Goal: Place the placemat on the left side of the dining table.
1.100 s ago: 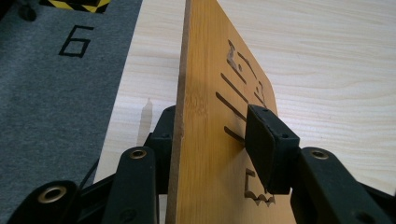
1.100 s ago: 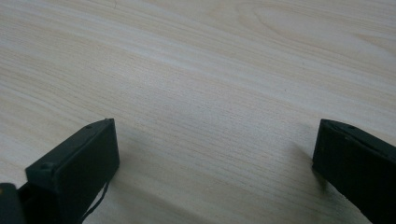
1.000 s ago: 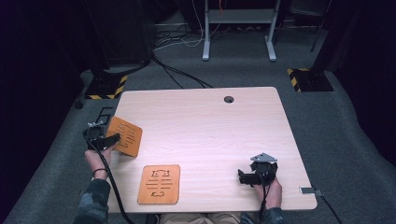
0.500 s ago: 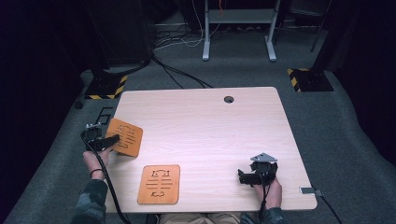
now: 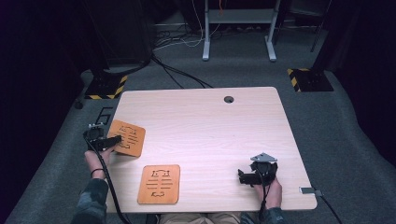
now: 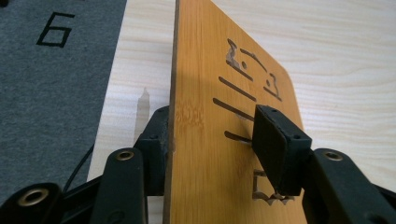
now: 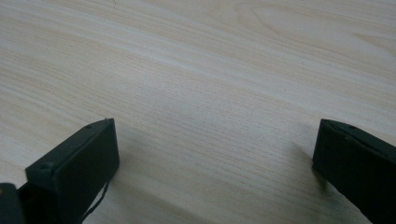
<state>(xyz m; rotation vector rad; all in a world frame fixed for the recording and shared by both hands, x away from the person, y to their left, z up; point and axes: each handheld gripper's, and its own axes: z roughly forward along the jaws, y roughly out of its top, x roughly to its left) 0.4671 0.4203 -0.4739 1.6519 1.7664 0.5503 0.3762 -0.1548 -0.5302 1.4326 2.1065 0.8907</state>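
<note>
At the table's (image 5: 210, 121) left edge, left gripper (image 5: 111, 140) astride the near-left corner of an orange carved board (image 5: 127, 137), jaws just opening, upper pad lifted off the face, board lying between them. Second carved board (image 5: 159, 184) flat near the near edge. Near right, right gripper (image 5: 245, 177) resting on bare wood, jaws wide apart.

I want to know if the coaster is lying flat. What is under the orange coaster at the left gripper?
Under the orange coaster sit the left gripper's lower jaw and the table; its far underside is hidden.
</note>
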